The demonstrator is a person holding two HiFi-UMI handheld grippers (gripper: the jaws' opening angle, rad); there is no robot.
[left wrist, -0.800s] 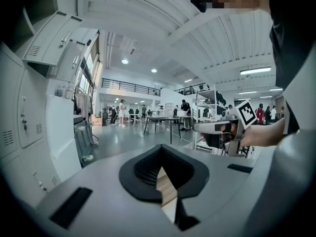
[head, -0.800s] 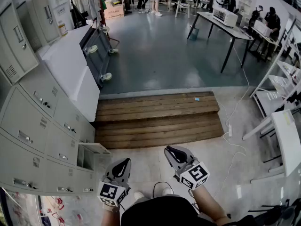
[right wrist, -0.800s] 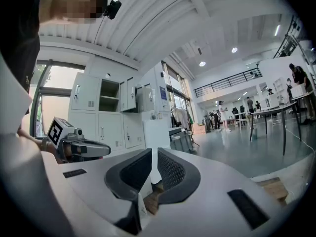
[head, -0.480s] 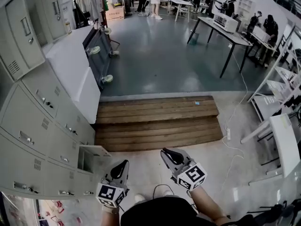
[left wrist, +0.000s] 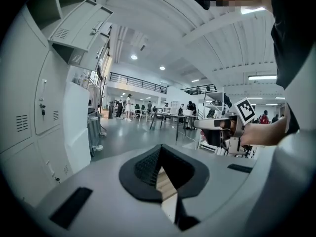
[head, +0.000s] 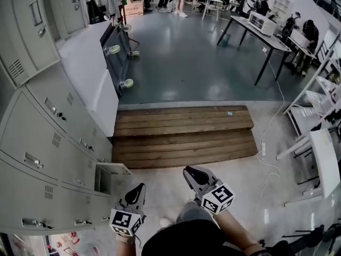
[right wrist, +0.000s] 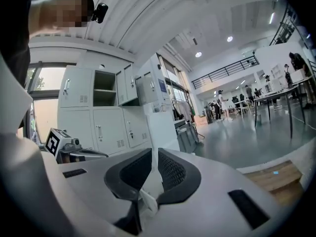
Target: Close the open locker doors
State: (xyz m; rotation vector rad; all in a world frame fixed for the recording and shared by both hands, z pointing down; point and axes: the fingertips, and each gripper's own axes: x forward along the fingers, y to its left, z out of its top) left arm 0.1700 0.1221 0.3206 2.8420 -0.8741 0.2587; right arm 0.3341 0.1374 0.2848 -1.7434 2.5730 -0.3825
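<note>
Grey-white lockers (head: pixel 32 137) are filling the whole left side of the head view. A grey hall floor (head: pixel 186 57) is stretching ahead, with people standing at its far end. Wooden steps (head: pixel 181 135) are lying across the middle, between that floor and the pale floor where the person is standing. A long dark table (head: pixel 256 31) is standing well off to the right.

Open door (head: pixel 114 168): it is sticking out from the locker face, low in the head view and just left of the left gripper (head: pixel 140 188), not touching it. The right gripper view is showing one dark open compartment (right wrist: pixel 104 88) in the upper locker row.

Both grippers are being held side by side in front of the person, pointing forward and apart from the lockers. Left gripper: its jaw tips are meeting, with nothing between them. Right gripper (head: pixel 187 170): its jaws are sitting almost together with only a thin slit showing, and they are pinching nothing.
</note>
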